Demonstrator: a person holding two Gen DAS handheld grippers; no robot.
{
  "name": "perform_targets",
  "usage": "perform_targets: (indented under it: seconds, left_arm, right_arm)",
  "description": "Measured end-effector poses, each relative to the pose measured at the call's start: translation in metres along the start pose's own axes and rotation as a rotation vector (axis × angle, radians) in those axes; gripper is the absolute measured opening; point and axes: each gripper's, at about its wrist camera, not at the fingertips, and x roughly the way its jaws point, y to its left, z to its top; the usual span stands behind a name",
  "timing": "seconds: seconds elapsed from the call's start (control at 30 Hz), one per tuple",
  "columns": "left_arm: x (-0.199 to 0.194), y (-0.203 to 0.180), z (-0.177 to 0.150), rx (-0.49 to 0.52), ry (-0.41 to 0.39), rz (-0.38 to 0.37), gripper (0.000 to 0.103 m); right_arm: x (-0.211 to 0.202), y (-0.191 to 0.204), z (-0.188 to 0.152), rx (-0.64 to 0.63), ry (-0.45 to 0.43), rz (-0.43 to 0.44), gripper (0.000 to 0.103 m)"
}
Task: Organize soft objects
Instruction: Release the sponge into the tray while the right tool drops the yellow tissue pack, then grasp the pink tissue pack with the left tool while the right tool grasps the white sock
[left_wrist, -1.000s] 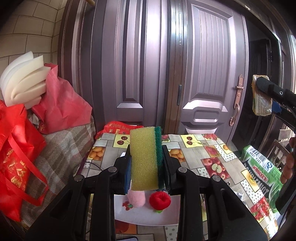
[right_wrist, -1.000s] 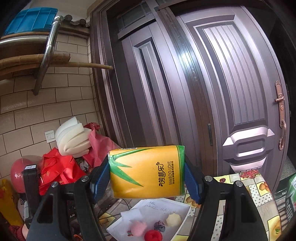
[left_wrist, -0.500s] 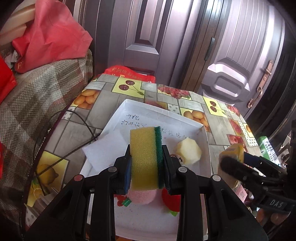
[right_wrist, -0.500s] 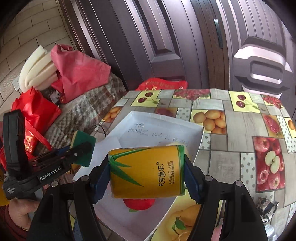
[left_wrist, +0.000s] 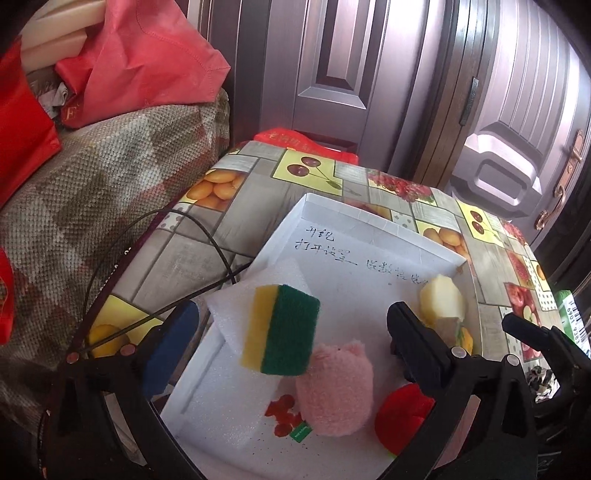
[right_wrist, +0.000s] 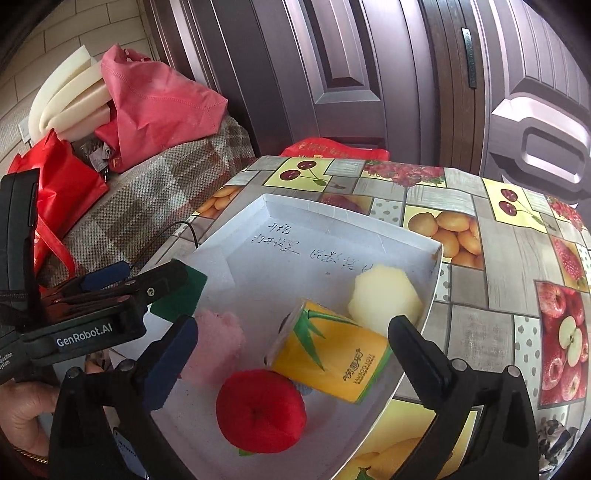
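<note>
Two pairs of tongs now stand released over the white tray (left_wrist: 325, 201), where half a second ago each was clenched on an item. The left tongs (left_wrist: 284, 328) have let go of the yellow-and-green sponge (left_wrist: 282, 330), which shows between the spread fingers, tilted, partly over a white foam sheet (left_wrist: 258, 295) at the tray's left edge and touching or just overlapping the pink plush toy (left_wrist: 334, 391); whether it has fully settled cannot be told. The right tongs (right_wrist: 291, 343) have likewise let go of the yellow tissue pack (right_wrist: 332, 354), which lies tilted inside the tray, between the red plush ball (right_wrist: 260, 410) and the pale foam lump (right_wrist: 384, 297). In judgement, both items count as delivered, and the collecting step for these two is complete or nearly so. The left wrist view alone shows the sponge whole, the foam sheet and a black cable (left_wrist: 207, 236) crossing the fruit-patterned worktop (left_wrist: 192, 258) towards the tray's edge; the tissue pack appears there only as a sliver behind the right-hand finger. The right wrist view alone shows the tissue pack in full, the tray's near right rim, and the hand (right_wrist: 22, 410) holding the left tongs; of the sponge it shows only a green corner.
</note>
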Motion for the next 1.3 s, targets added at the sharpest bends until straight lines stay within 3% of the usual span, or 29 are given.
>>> perform_targets:
  seconds: [0.43, 0.67, 0.8, 1.03, 1.13, 1.3]
  left_arm:
    - [-0.049, -0.018, -0.012, 0.036, -0.048, -0.01, 0.103]
    - [-0.08, -0.05, -0.028, 0.119, -0.063, -0.106, 0.103]
    - [-0.082, -0.089, -0.052, 0.237, -0.009, -0.237, 0.103]
    - [-0.066, -0.185, -0.112, 0.542, 0.14, -0.394, 0.103]
    - [-0.051, -0.221, -0.127, 0.638, 0.173, -0.392, 0.103]
    - [-0.02, -0.255, -0.139, 0.675, 0.24, -0.377, 0.096]
  right_arm:
    - [-0.066, 0.0, -0.017, 0.019, -0.098, -0.063, 0.103]
    - [-0.16, -0.03, -0.042, 0.055, -0.279, -0.197, 0.103]
    - [-0.221, -0.076, -0.071, 0.162, -0.359, -0.314, 0.103]
    - [-0.28, -0.133, -0.144, 0.384, -0.342, -0.429, 0.103]
    - [-0.298, -0.146, -0.165, 0.439, -0.331, -0.452, 0.103]
    - [-0.33, -0.162, -0.181, 0.45, -0.346, -0.507, 0.103]
